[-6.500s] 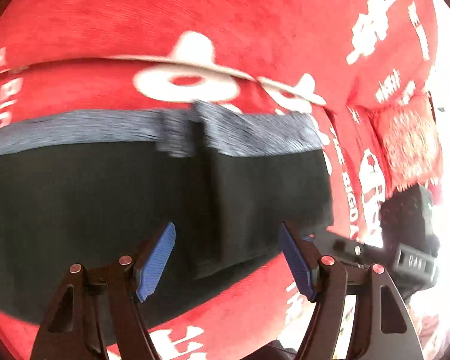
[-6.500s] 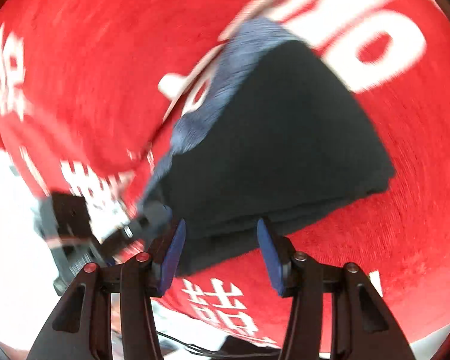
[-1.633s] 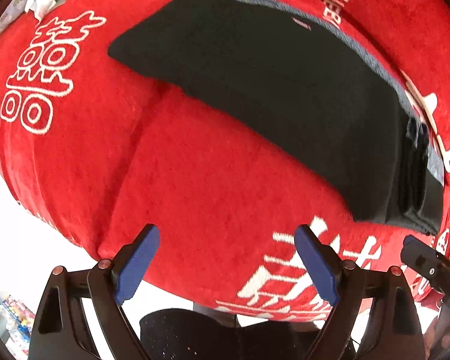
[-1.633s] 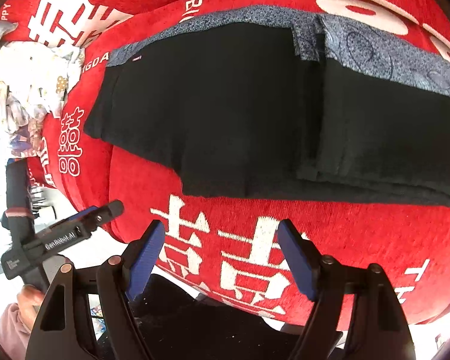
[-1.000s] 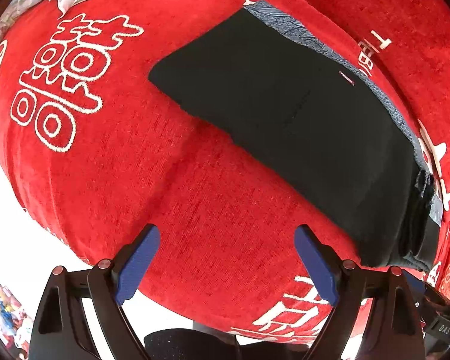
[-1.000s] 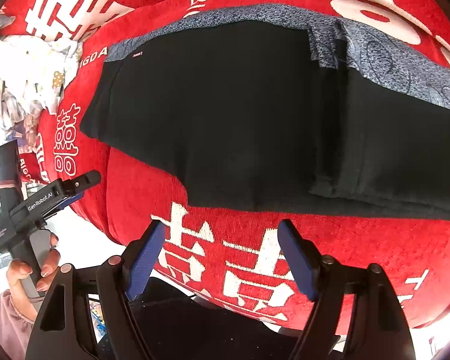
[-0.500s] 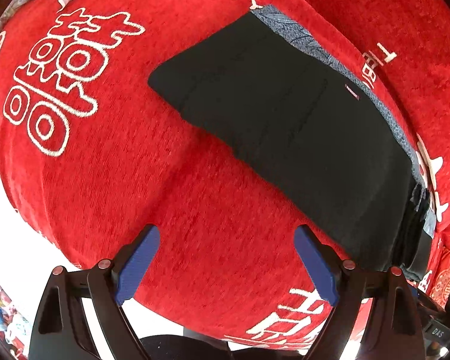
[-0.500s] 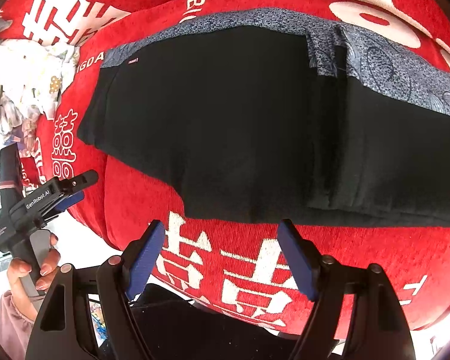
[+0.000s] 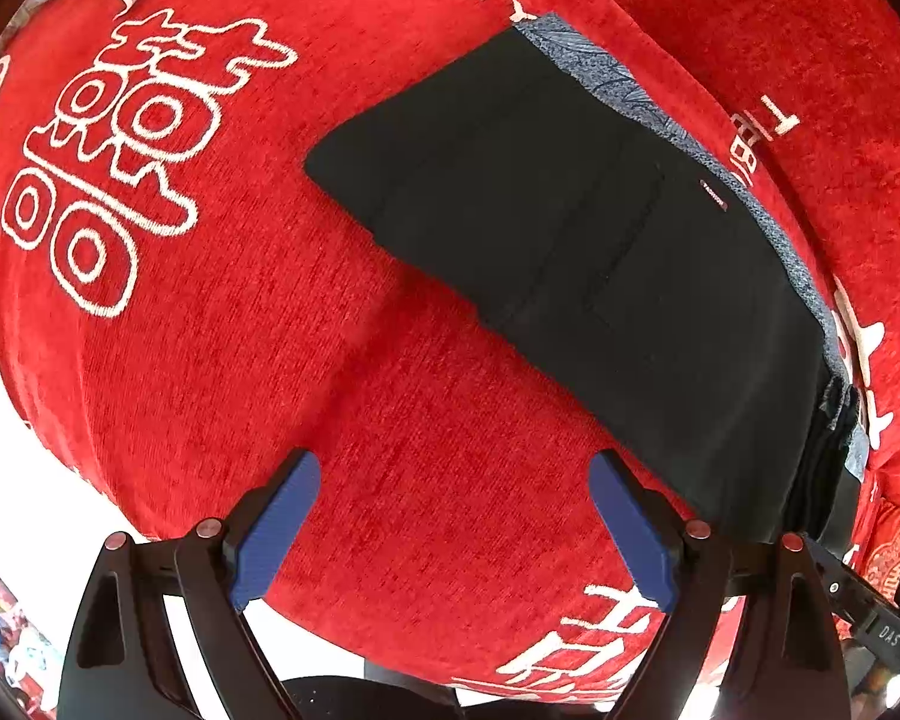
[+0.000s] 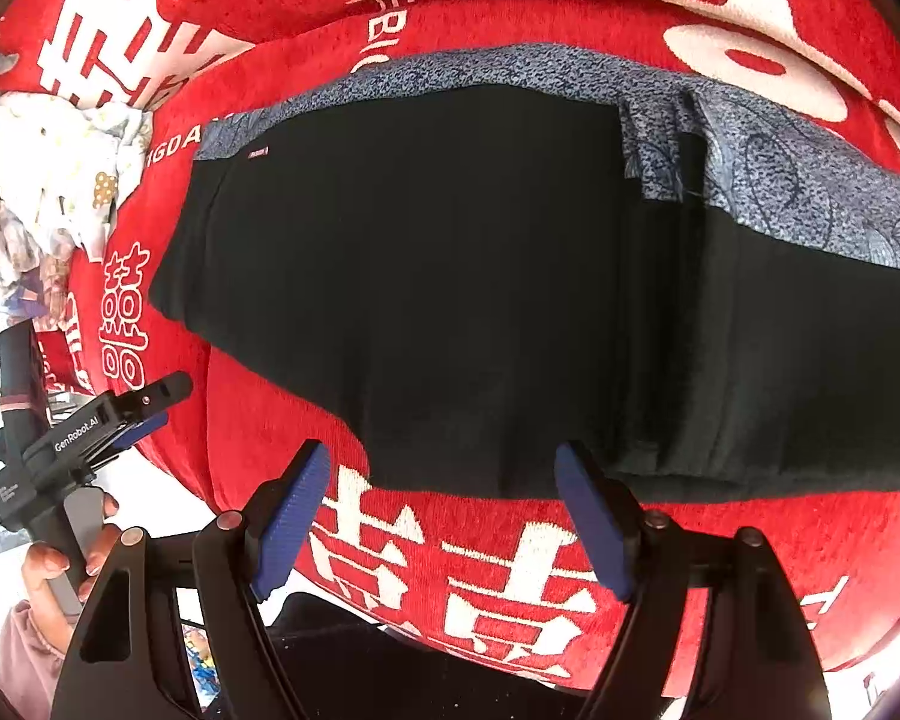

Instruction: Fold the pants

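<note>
The black pants [image 9: 600,252] with a blue-grey patterned band [image 9: 606,81] lie folded flat on the red cover [image 9: 222,324]. In the right wrist view the pants [image 10: 480,288] fill the middle, with the patterned band [image 10: 780,174] along the far edge. My left gripper [image 9: 450,516] is open and empty, above the red cover short of the pants' near edge. My right gripper [image 10: 444,498] is open and empty, just at the pants' near edge. The left gripper [image 10: 150,405] also shows at the left of the right wrist view, off the cover's side.
The red cover [image 10: 486,570] has white characters and lettering. A pile of light printed cloth [image 10: 48,192] lies at the far left. The red backrest [image 9: 810,60] rises behind the pants. The cover's front edge drops to a white floor [image 9: 6,420].
Both grippers pulled back from the pants and now stand open at the front edge. In the last second the left view swung slightly, the right barely moved. The pants stay put.
</note>
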Action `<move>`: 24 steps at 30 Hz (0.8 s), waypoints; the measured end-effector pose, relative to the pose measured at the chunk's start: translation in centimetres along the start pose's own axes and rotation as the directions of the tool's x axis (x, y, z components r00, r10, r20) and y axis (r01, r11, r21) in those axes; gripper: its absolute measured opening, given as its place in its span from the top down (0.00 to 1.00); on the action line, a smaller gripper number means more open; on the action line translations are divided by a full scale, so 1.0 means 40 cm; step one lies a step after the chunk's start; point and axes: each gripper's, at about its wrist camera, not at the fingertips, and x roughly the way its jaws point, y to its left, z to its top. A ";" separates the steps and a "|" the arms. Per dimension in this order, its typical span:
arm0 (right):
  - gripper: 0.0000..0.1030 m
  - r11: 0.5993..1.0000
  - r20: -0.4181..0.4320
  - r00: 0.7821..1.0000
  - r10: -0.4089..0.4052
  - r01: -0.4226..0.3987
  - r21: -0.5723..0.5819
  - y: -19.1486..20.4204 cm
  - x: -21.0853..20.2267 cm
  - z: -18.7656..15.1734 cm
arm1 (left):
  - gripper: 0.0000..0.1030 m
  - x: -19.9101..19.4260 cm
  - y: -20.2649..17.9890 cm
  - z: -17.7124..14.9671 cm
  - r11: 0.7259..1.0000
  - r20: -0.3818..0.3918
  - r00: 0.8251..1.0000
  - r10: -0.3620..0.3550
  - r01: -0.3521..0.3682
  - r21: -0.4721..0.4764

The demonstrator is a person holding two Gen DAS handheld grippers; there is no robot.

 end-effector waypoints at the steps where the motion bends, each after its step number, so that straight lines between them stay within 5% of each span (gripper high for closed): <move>1: 0.22 1.000 -0.003 1.000 0.001 -0.001 -0.001 0.001 0.002 -0.002 | 0.11 0.000 -0.002 -0.003 1.000 -0.001 1.000 0.000 0.000 -0.002; 24: 0.22 0.999 0.001 0.999 0.034 -0.034 0.017 0.007 0.002 -0.022 | 0.11 -0.056 -0.005 -0.018 1.000 0.010 1.000 0.010 -0.010 0.020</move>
